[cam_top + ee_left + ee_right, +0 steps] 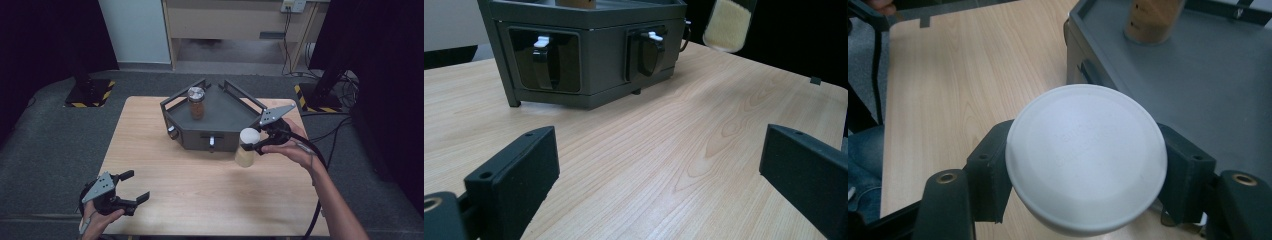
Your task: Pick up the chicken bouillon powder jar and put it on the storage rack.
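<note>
High view overlooks the table (165, 190); gripper views sit close above it.

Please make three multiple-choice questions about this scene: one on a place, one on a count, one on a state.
1. Where does the brown jar stand?
A. on the grey tray
B. on the bare table
C. on the floor

2. How many jars are there?
A. one
B. two
C. four

3. How are the left tongs?
A. open, holding nothing
B. shut on a jar
C. shut on a cloth

Answers:
1 A, the jar stands inside the tray's rails.
2 B, one is on the tray; the white-lidded jar is held by the right tongs.
3 A, the jaws stand wide apart over the table.
</note>
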The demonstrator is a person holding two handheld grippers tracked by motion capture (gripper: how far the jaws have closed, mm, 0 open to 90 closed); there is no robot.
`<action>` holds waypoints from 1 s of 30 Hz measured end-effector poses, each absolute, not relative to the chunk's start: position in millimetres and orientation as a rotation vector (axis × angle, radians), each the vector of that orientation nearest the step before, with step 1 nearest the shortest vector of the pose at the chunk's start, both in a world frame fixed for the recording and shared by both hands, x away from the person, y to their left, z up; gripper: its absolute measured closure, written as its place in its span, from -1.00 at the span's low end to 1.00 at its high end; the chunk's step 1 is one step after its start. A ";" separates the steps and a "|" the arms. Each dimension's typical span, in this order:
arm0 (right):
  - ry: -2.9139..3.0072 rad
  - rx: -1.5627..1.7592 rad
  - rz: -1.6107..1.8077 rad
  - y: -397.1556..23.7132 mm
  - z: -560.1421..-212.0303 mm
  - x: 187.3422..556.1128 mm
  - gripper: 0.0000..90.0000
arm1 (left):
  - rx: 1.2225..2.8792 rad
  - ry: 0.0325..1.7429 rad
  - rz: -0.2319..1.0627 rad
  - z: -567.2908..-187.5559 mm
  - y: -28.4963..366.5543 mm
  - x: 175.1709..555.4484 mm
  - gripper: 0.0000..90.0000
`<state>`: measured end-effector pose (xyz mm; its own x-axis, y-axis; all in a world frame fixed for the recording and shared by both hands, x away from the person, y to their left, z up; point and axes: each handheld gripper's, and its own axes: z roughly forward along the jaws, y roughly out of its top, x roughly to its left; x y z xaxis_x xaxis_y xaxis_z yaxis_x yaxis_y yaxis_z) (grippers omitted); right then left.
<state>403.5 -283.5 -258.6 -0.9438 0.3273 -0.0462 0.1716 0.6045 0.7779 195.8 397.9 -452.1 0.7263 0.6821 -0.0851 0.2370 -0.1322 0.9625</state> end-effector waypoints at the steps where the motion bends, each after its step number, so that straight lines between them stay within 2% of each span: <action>1: 2.647 0.406 1.252 -282.4 -254.4 404.8 -0.24 | 1.702 0.739 0.450 -452.1 397.8 196.0 -0.97; 19: 2.663 0.384 1.242 -259.1 -198.7 437.9 -0.24 | 1.704 0.745 0.445 -452.7 398.1 197.1 -0.97; 30: 2.669 0.387 1.228 -239.2 -177.8 468.6 -0.24 | 1.701 0.750 0.438 -453.7 399.5 198.7 -0.97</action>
<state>468.6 -239.2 -177.8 -0.9503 0.3070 -0.0524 0.1600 0.6254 0.7638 198.7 399.5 -453.7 0.7242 0.6826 -0.0980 0.2495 -0.1269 0.9600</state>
